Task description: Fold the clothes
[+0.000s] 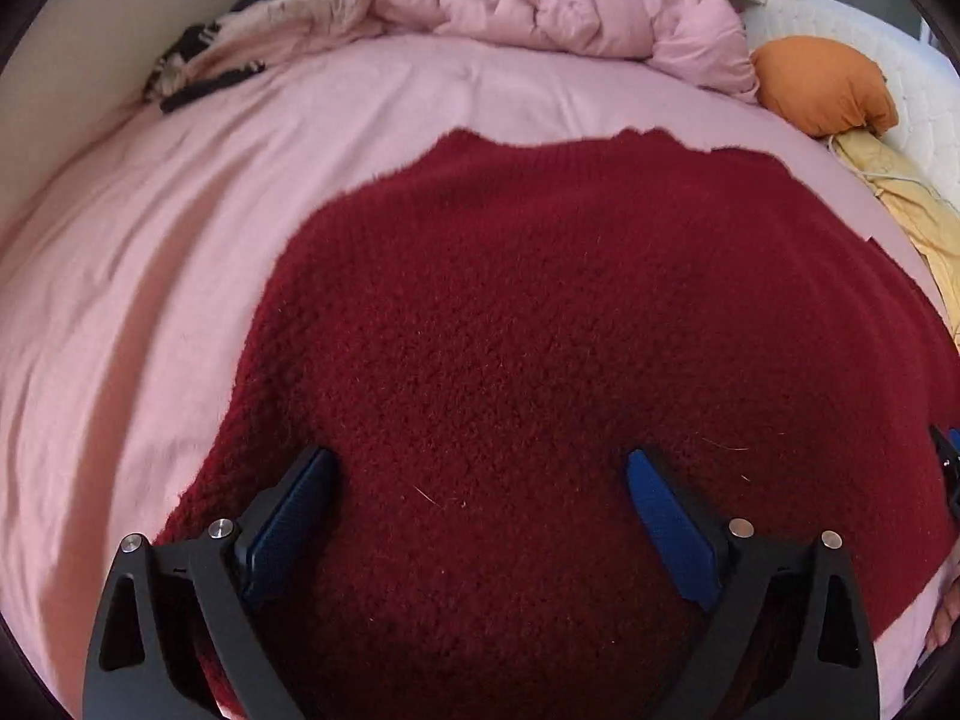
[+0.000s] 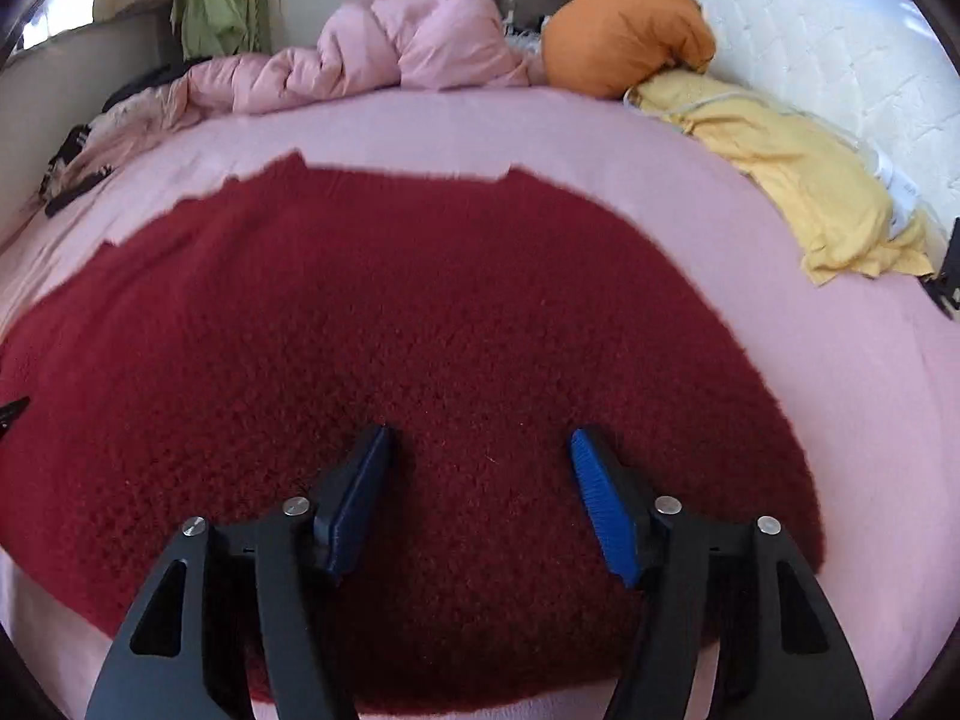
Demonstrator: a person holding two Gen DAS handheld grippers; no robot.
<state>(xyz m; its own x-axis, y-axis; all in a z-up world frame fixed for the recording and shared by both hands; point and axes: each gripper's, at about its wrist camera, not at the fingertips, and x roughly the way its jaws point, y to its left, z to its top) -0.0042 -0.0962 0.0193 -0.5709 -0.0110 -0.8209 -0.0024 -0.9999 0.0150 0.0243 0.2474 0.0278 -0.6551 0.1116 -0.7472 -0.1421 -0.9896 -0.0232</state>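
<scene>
My left gripper [image 1: 480, 468] and right gripper [image 2: 480, 450] hover wide apart and empty above the red sweater [image 1: 540, 330], spread flat on the pink bedsheet [image 1: 150, 270]. Biting too shallowly into the thick knit could lift only one layer, skewing my fold.

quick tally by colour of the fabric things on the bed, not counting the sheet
red: 1, the sweater
pink: 1, the duvet
orange: 1, the pillow
yellow: 1, the cloth
black and pale patterned: 1, the garment at the far left edge
total: 5
</scene>
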